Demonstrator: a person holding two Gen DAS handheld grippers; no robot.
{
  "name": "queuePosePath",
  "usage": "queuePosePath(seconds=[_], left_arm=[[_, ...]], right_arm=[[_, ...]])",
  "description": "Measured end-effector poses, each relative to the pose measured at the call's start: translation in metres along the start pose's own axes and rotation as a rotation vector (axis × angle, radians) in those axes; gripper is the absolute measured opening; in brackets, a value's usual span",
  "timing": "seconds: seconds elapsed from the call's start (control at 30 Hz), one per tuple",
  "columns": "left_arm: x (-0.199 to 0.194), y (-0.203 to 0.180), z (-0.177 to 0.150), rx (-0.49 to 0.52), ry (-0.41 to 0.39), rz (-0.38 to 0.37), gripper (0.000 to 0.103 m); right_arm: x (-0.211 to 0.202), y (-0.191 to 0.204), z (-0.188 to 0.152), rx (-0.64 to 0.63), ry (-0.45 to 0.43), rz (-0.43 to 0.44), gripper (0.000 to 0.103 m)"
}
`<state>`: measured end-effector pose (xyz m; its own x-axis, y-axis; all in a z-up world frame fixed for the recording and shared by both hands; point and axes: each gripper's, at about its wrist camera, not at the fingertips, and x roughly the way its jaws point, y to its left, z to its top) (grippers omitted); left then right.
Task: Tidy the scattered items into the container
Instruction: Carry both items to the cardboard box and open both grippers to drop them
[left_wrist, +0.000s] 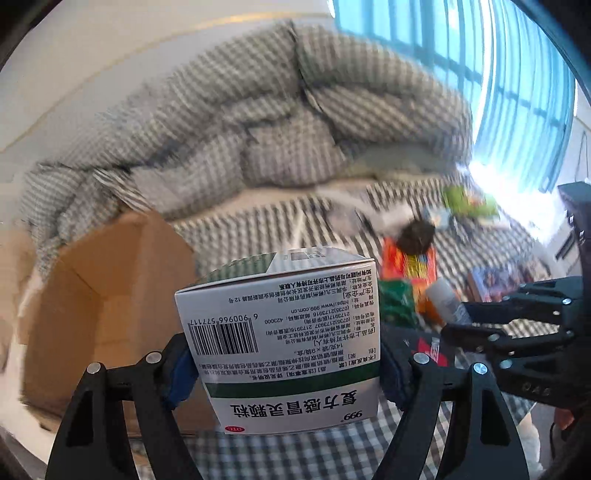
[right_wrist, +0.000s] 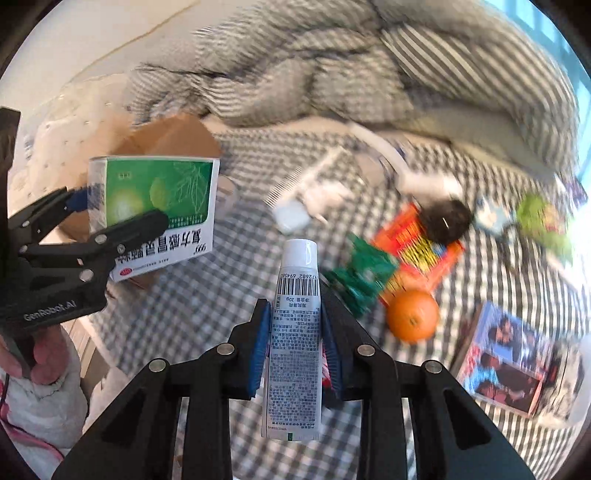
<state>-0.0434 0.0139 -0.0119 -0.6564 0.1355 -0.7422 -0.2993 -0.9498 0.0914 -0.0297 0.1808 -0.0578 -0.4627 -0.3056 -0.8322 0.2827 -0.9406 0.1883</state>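
Checked bed (right_wrist: 207, 306), stuff scattered. Our left gripper (left_wrist: 284, 365) squeezes medicine box (left_wrist: 284, 332); right gripper (right_wrist: 295, 332) pinches ointment tube (right_wrist: 293, 332). Both lifted, so we can drop them into cardboard box (left_wrist: 110, 295).

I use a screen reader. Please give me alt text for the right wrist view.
The right gripper holds a white tube above a checked bedsheet; the left gripper holds a green medicine box near a cardboard box.
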Motion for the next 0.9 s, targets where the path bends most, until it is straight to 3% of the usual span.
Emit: queuePosePath(seconds=[0.2,0.37,0.63,0.9], left_arm=[[-0.043,0.059,0.017,-0.062,-0.06,0.124,0.081],[-0.048,0.127,0.015,-0.187,-0.015,0.21,0.081],[0.004,0.224,-0.039,-0.327,0.154,0.325,0.081],[0.042,0.253,-0.073,-0.394,0.24,0.357,0.085]], right_arm=[[-0.015,0.069,0.047,-0.129,-0.072,0.066,0.027],[0.003,0.13,0.092,-0.197,-0.103,0.118,0.027],[0.078,0.228,0.13,-0.28,-0.034,0.203,0.027],[0.135,0.27,0.13,-0.359,0.009,0.109,0.03]])
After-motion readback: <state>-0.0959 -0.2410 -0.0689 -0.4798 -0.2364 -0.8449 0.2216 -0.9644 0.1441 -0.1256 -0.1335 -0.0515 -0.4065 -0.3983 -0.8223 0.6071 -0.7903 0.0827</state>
